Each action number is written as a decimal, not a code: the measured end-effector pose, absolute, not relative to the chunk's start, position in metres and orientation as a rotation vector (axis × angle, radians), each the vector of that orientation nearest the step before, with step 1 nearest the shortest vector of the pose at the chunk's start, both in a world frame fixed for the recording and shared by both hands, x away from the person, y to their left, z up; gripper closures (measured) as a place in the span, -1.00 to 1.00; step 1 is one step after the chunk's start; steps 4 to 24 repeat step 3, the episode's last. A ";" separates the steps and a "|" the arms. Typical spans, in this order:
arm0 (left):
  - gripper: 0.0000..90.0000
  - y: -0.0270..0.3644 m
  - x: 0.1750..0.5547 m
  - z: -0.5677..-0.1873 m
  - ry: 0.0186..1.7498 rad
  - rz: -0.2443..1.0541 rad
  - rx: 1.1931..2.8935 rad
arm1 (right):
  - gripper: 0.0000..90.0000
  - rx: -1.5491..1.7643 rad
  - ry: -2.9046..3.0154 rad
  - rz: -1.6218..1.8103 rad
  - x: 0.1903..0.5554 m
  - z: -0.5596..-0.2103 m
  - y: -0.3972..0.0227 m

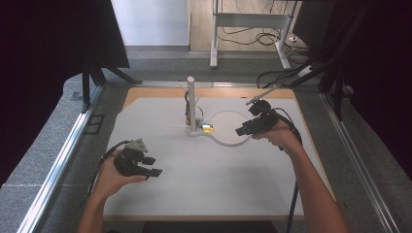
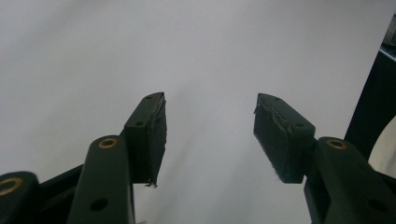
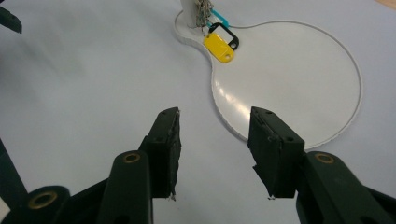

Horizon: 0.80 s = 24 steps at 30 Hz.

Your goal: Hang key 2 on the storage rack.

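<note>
**High view: both grippers empty, tags waiting at the post**

Nearest, left gripper [image 1: 151,166] parked low over bare white table [image 1: 204,184], jaws wide, nothing between — out of the way. Farther on, right gripper [image 1: 241,131] at the round tray [image 3: 299,84], jaws half apart, empty, aimed toward the yellow key tag [image 3: 220,48] lying at the white post [image 1: 191,102] — likely lined up for a pick.

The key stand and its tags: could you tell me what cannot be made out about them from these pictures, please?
- White post: its upper part is cut off by the top edge of the right gripper view.
- Keys and rings on the post: too small in the high view to count.
- Yellow tag: any writing on it is too small to read.
- Round tray: the right gripper covers part of its near rim.
</note>
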<state>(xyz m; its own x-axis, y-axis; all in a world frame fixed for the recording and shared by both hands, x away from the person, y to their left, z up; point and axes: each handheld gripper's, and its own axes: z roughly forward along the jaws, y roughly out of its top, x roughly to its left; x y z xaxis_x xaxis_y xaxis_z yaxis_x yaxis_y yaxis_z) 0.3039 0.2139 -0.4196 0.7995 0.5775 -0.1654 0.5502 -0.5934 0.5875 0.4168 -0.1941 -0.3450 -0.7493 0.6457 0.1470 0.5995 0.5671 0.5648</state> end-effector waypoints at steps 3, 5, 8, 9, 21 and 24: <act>-0.01 0.214 0.304 -0.419 0.830 0.058 2.343 | 0.12 1.087 2.684 0.961 0.411 -0.348 -0.198; -0.01 0.214 0.304 -0.419 0.830 0.058 2.343 | 0.12 1.087 2.684 0.961 0.411 -0.348 -0.198; -0.01 0.214 0.304 -0.419 0.830 0.058 2.343 | 0.12 1.087 2.684 0.961 0.411 -0.348 -0.198; -0.01 0.214 0.304 -0.419 0.830 0.058 2.343 | 0.12 1.087 2.684 0.961 0.411 -0.348 -0.198; -0.01 0.214 0.304 -0.419 0.830 0.058 2.343 | 0.12 1.087 2.684 0.961 0.411 -0.348 -0.198; -0.01 0.214 0.304 -0.419 0.830 0.058 2.343 | 0.12 1.087 2.684 0.961 0.411 -0.348 -0.198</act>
